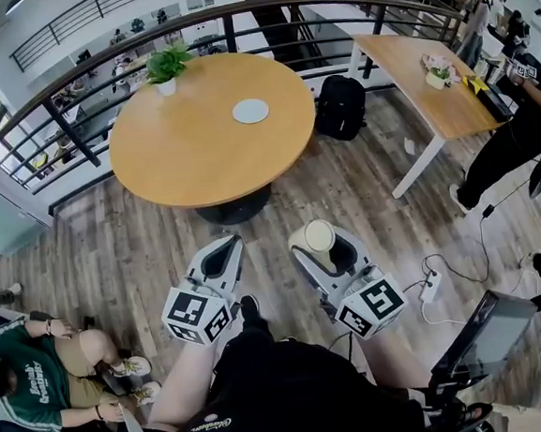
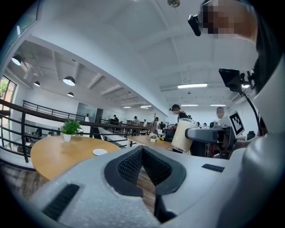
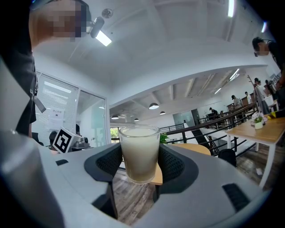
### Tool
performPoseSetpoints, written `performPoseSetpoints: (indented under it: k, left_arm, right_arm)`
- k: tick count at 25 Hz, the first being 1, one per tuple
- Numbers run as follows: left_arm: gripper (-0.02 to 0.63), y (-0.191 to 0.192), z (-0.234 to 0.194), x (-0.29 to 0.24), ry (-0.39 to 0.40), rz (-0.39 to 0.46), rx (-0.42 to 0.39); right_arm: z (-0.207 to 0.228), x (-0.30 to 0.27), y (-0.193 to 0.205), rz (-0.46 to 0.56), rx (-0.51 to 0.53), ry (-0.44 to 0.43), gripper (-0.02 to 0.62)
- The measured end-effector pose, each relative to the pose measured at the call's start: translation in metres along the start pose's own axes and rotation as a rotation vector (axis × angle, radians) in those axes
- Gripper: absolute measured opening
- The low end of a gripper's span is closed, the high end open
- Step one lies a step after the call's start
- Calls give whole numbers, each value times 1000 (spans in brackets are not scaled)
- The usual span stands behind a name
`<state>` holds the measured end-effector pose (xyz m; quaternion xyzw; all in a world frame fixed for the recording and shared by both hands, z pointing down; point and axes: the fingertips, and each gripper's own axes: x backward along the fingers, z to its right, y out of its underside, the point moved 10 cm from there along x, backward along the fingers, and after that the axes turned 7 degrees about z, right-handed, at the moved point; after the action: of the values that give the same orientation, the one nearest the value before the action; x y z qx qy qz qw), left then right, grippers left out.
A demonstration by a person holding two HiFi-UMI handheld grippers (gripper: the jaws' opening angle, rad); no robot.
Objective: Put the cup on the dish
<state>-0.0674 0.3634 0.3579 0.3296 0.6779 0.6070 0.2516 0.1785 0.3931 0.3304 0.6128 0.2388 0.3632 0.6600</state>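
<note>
A frosted, milky-white cup [image 3: 139, 153] stands upright between the pads of my right gripper [image 3: 140, 156], which is shut on it. In the head view the cup [image 1: 319, 235] and right gripper [image 1: 323, 245] hang over the wooden floor, short of the round table [image 1: 190, 156]. The pale round dish [image 1: 250, 110] lies on that table toward its far right, and it is also small in the left gripper view as the dish [image 2: 99, 152]. My left gripper [image 1: 221, 254] is held beside the right one, its jaws shut [image 2: 142, 153] with nothing in them.
A potted plant [image 1: 165, 67] stands at the table's far edge. A black backpack [image 1: 340, 105] lies on the floor between the round table and a rectangular table [image 1: 433, 83]. A curved railing [image 1: 70, 77] runs behind. A person sits at the lower left [image 1: 39, 372]; others stand at the right.
</note>
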Motion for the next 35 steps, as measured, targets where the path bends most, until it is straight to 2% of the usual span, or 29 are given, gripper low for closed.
performPoseSetpoints:
  k: [8, 21, 25, 30, 35]
  left_arm:
    - [-6, 2, -51, -27, 3, 7, -3]
    - [-6, -26, -178, -92, 68, 16, 12]
    - [-6, -22, -194, -126, 93, 1, 20]
    - [-6, -15, -222, -121, 110, 5, 46]
    - [-6, -13, -232, -136, 122, 4, 51]
  right_arm:
    - [19, -53, 10, -11, 9, -5, 252]
    - [45, -187, 5, -25, 33, 54, 252]
    - [72, -204, 1, -19, 47, 84, 252]
    - [61, -225, 15, -36, 49, 112, 252]
    - [72, -237, 18, -43, 50, 116, 252]
